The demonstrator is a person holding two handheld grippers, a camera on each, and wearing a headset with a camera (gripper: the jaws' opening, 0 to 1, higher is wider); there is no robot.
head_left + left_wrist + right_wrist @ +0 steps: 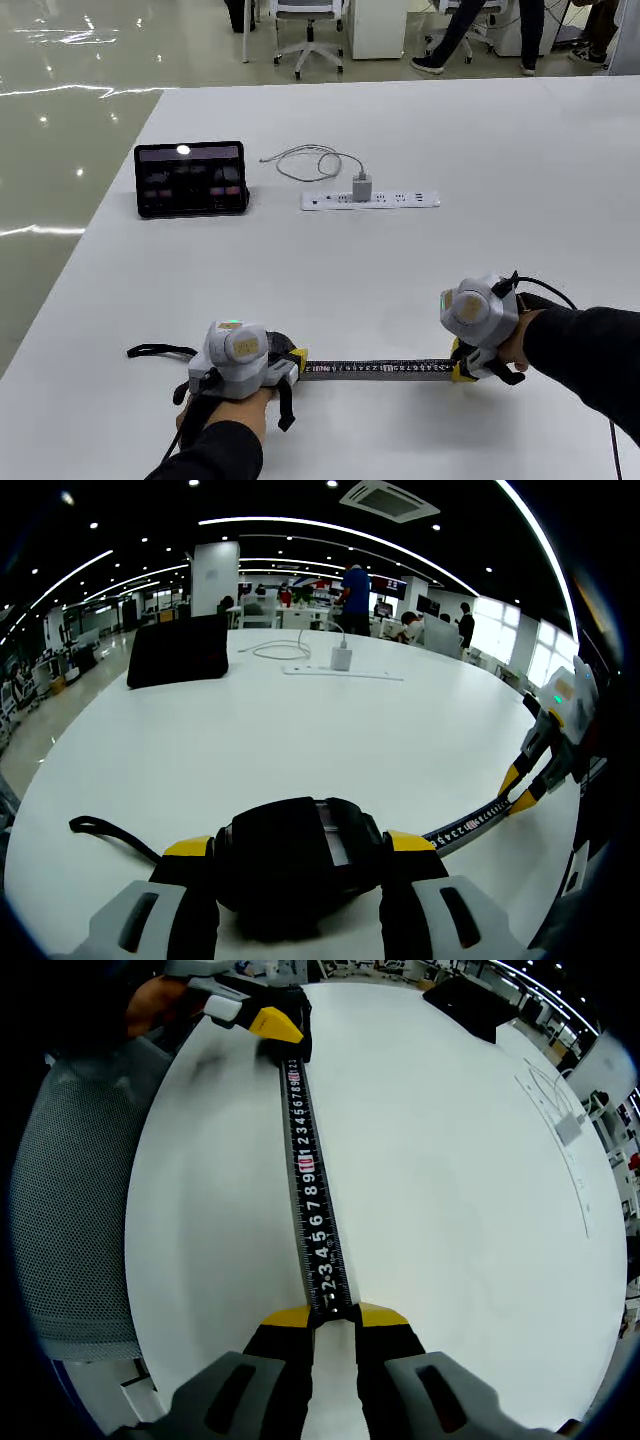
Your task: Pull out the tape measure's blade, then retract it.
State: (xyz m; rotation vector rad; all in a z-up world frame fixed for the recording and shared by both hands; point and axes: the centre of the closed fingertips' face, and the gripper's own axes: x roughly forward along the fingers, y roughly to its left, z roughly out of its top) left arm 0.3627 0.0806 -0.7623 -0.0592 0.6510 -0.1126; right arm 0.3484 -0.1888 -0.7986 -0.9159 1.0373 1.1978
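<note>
Left gripper [290, 365] is seen at the near left edge of the table [400, 270], held in a hand. Its jaws are clamped on the black case [295, 865], one yellow tip pressed to each side. The case is seen resting on the tabletop, and a black strap [155, 351] is trailed from it to the left, lying flat. Right gripper [461, 370] is held at the near right, well apart from the left one, with its jaws closed on the free end of the blade [375, 369]. The blade is drawn out of the case and stretched straight between the two grippers, low over the table; whether it touches the surface cannot be told. In the right gripper view the blade [308, 1190] is seen with its printed numbers facing up, running from the right gripper [335, 1317] away to the case at the far end. Farther back on the table a dark tablet [191, 178] is propped upright at the left. To its right a white power strip [400, 200] is laid flat, with a charger [361, 187] plugged in and a cable [305, 162] looped behind it.
</note>
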